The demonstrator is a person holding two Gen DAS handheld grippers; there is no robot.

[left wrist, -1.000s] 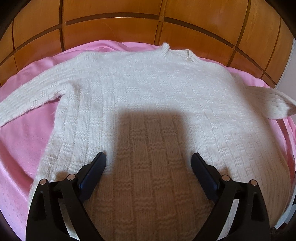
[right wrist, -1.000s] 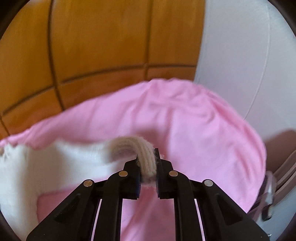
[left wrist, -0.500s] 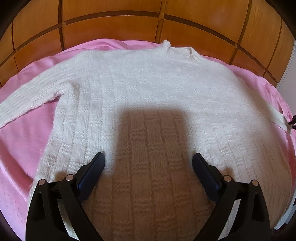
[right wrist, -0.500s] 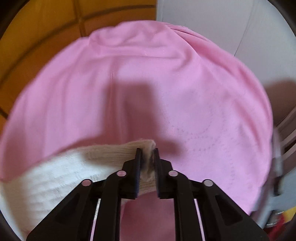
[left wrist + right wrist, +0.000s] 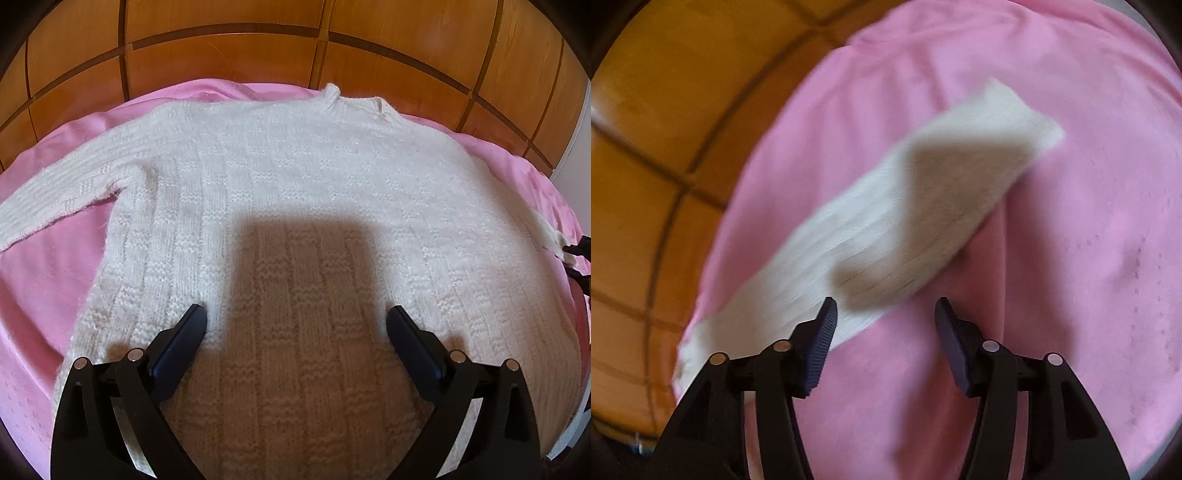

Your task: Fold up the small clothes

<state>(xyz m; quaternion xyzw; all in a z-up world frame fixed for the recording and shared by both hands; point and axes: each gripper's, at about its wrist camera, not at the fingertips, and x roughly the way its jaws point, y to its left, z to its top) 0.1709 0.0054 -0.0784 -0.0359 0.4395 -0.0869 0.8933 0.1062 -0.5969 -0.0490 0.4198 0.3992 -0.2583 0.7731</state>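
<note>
A small white knitted sweater point(image 5: 295, 206) with a basket-weave block pattern lies flat and face up on a pink sheet, its ribbed neck point(image 5: 354, 101) at the far side and its hem nearest the left wrist camera. One sleeve point(image 5: 66, 192) stretches straight out to the left, flat on the pink fabric. In the right wrist view the other sleeve point(image 5: 886, 229) lies free and flat, running diagonally with its ribbed cuff end point(image 5: 1015, 122) farthest from the camera, blurred and partly in shadow.
</note>
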